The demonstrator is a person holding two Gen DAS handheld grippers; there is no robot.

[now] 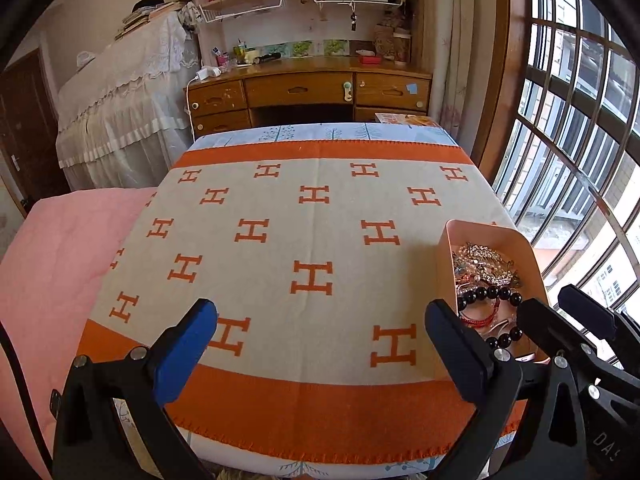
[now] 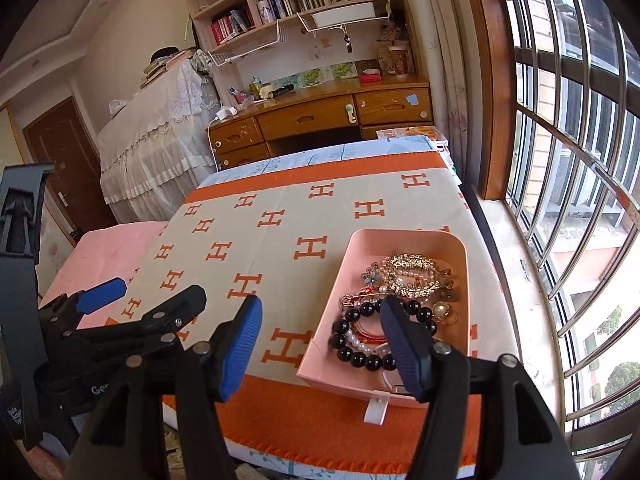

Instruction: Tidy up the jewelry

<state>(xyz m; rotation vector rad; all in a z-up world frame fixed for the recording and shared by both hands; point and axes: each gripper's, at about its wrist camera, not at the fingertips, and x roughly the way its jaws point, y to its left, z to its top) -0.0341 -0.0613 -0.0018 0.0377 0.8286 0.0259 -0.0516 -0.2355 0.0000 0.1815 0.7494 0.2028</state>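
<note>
A pink open box (image 2: 360, 246) sits on the orange-and-cream H-pattern blanket (image 2: 280, 240) near its right front. It holds a heap of jewelry: a black bead bracelet (image 2: 360, 358), pearl and red strands, and a gold rhinestone hair clip (image 2: 412, 276). The box also shows in the left wrist view (image 1: 476, 232). My right gripper (image 2: 320, 340) is open and empty, hovering over the box's near left edge. My left gripper (image 1: 320, 336) is open and empty above the blanket's front, left of the box. The right gripper's fingers (image 1: 548, 320) show beside the box in the left wrist view.
A white tab (image 2: 376, 406) hangs from the box's front wall. A pink quilt (image 1: 52, 260) lies left of the blanket. A wooden desk (image 1: 308, 88) with shelves stands beyond the bed. A barred window (image 2: 568, 160) runs along the right.
</note>
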